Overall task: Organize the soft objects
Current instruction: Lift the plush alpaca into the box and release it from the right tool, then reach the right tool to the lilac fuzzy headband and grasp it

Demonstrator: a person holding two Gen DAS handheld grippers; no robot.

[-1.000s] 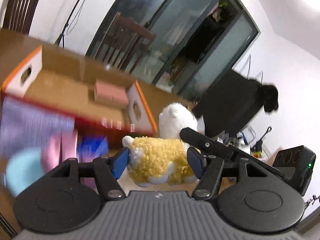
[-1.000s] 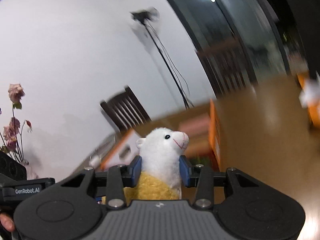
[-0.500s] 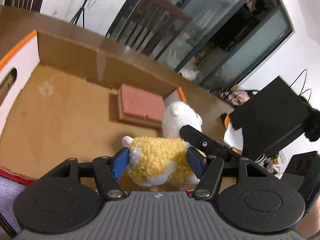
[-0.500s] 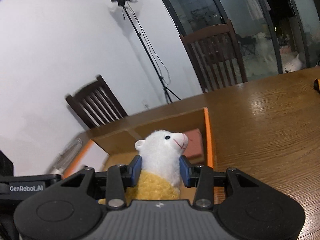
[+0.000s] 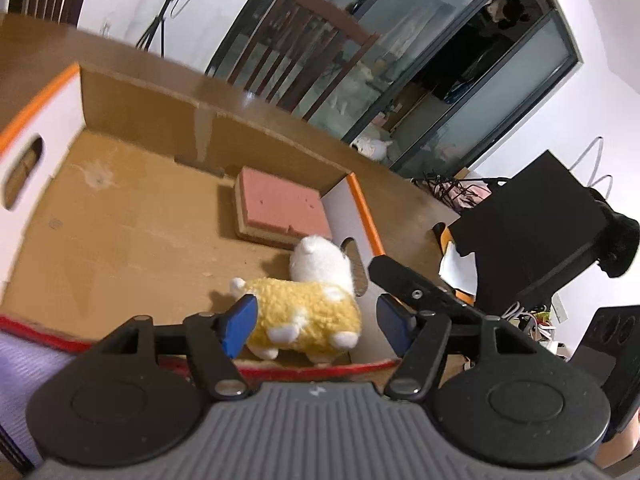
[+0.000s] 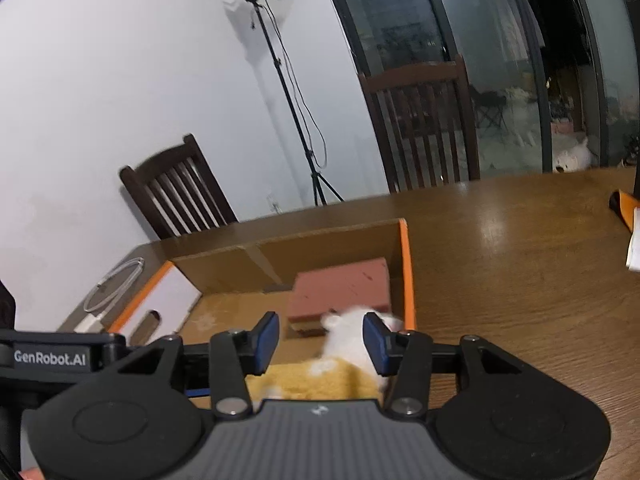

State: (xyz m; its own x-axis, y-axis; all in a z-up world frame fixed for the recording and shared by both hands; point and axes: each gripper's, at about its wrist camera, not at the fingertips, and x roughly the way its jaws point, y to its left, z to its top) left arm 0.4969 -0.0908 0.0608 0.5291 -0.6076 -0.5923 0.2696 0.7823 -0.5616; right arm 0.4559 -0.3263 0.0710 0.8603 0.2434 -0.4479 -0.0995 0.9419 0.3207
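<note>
Inside an open cardboard box [image 5: 132, 216] on a wooden table [image 6: 520, 264], a plush alpaca [image 5: 308, 312] lies in the near right corner, its white head toward the end wall and its yellow body close to the red front rim. Both pairs of tongs stand apart around it: the left tongs [image 5: 318, 322] spread wide at either side of the body, one blue pad at the tail end and the other clear of the toy, and the right tongs [image 6: 318, 338] parted about the blurred white head. Neither appears to grip, which suggests the toy is being let go into the box rather than carried. A pink sponge [image 5: 284, 208] sits flat just beyond the alpaca, against the back wall, so the soft things are being gathered at one end. A coiled white cable [image 6: 114, 284] rests on the table outside the box.
</note>
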